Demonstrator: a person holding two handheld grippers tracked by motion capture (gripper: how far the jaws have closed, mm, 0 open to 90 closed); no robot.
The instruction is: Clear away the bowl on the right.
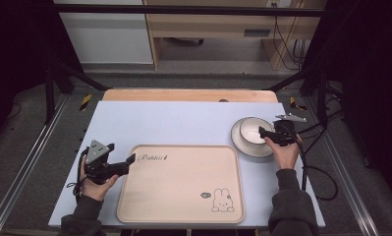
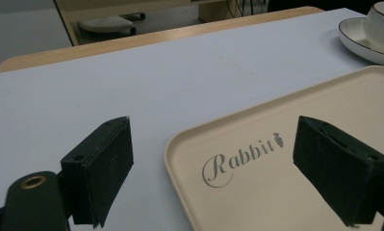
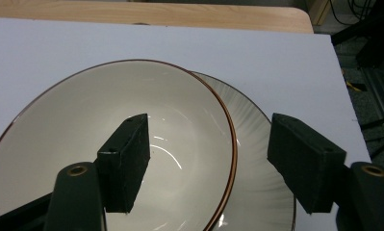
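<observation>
The white bowl [image 3: 108, 159], cut off at the frame's bottom, hides much of its plate [image 3: 257, 159] near the table's right edge, its rim between the right gripper's [image 3: 209, 161] wide-open jaws, while the left gripper [image 2: 228, 168] gapes empty over the beige tray's [image 2: 276, 192] corner.

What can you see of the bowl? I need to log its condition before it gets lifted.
The bowl is glossy white, ceramic by its look, with a thin brown rim line, and is empty. It sits upright on a white plate at the table's right side. The right gripper is open, its jaws straddling the bowl's rim, one inside, one outside; contact cannot be told.
</observation>
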